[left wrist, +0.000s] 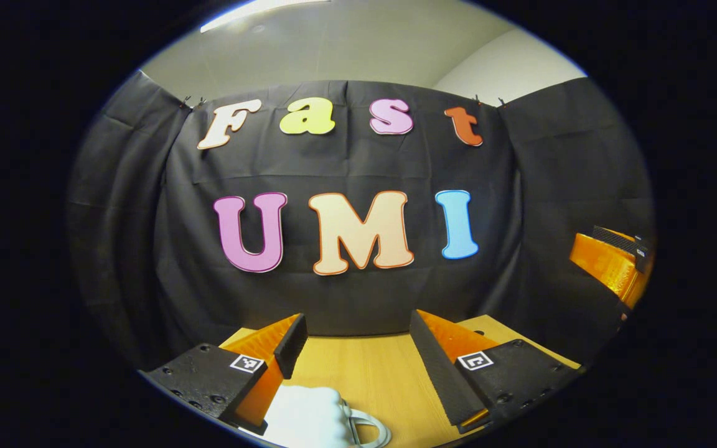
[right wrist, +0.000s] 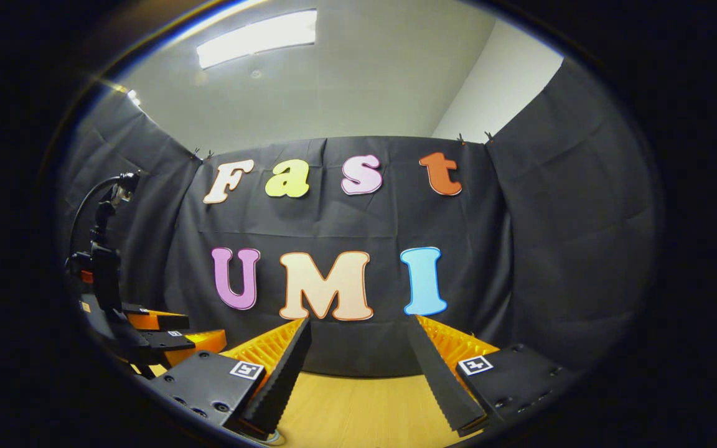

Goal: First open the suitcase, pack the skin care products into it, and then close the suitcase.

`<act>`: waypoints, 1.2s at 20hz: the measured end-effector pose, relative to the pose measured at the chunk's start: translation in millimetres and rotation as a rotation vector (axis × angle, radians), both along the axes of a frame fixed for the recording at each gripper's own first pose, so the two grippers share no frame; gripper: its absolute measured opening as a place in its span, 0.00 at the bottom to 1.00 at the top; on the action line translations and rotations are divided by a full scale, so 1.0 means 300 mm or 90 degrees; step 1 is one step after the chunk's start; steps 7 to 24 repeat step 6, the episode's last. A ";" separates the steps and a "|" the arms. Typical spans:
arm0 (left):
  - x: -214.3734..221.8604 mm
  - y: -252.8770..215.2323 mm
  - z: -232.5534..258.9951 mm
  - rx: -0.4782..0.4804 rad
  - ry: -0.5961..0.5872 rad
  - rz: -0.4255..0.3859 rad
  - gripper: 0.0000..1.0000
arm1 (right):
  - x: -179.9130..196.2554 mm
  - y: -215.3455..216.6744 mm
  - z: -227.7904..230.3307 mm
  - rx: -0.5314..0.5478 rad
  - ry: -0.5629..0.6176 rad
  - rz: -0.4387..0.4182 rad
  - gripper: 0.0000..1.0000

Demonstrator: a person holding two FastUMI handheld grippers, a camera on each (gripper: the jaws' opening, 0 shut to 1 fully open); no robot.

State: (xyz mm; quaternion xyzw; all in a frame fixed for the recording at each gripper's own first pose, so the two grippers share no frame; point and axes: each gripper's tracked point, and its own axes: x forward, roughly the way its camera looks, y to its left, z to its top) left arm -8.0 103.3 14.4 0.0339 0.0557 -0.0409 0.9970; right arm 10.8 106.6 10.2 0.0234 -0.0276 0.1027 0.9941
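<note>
In the left gripper view, the left gripper [left wrist: 358, 348] is held level above a wooden table [left wrist: 371, 373], its two fingers spread wide apart with nothing between them. A white suitcase [left wrist: 305, 417] with a pale handle [left wrist: 368, 426] lies on the table just below and between those fingers, nearer the left one. In the right gripper view, the right gripper [right wrist: 358, 354] is likewise released and holds nothing, with the other gripper off to its left.

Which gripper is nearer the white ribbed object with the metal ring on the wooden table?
Left. The left gripper hangs open right above the white ribbed object, which lies by its fingers on the wooden table. The right gripper is off to the side, raised.
</note>
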 end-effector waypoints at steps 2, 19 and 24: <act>-0.012 -0.002 -0.011 0.005 0.005 -0.008 0.97 | -0.013 0.001 0.002 -0.001 0.002 -0.003 0.97; -0.026 -0.009 0.001 0.004 -0.003 -0.024 1.00 | -0.020 -0.003 0.023 0.000 -0.003 -0.013 0.97; -0.026 -0.009 0.001 0.004 -0.003 -0.024 1.00 | -0.020 -0.003 0.023 0.000 -0.003 -0.013 0.97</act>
